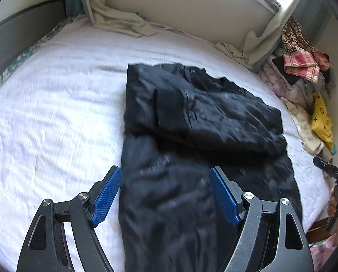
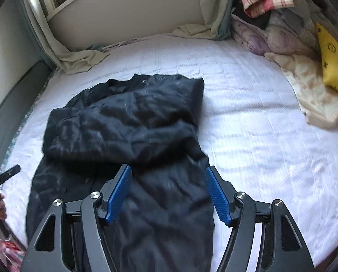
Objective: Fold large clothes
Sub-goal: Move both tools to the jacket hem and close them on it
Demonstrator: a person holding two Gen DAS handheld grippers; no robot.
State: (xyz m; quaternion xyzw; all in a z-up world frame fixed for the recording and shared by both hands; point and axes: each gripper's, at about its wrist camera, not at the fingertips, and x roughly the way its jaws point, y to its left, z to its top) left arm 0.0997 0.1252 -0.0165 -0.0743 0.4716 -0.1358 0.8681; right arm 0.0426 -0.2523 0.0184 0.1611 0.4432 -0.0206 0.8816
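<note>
Nearest the left wrist camera, the left gripper (image 1: 165, 195) has its blue-padded jaws spread wide. They straddle the near, lower section of the black jacket (image 1: 191, 117) without pressing on it; nothing is held. The pads sit above the fabric, which suggests the gripper is clear of the garment rather than engaged with it.

In the right wrist view the right gripper (image 2: 167, 195) shows the same condition: jaws apart, no cloth pinched between them, with the jacket's near hem area visible below and between the pads. Each camera catches the other hand-held tool at its frame edge, gripped in a hand (image 1: 335, 204), so the two units work side by side along the garment's near edge.

The black jacket lies on the white bedsheet (image 1: 55, 113), roughly central. Its sleeves appear folded inward across the chest, a ribbed cuff (image 1: 169, 108) resting on top, so the upper half forms a compact block. The lower half remains extended toward the cameras. Judged from this layout, the sleeve fold is complete and a bottom-to-top fold is outstanding; the paired position at the hem suits that step.

Further off, a pile of mixed clothes (image 1: 305, 72) occupies the bed's far right corner, well apart from the jacket. Pale curtains (image 1: 114, 20) drape onto the mattress along the far wall.
</note>
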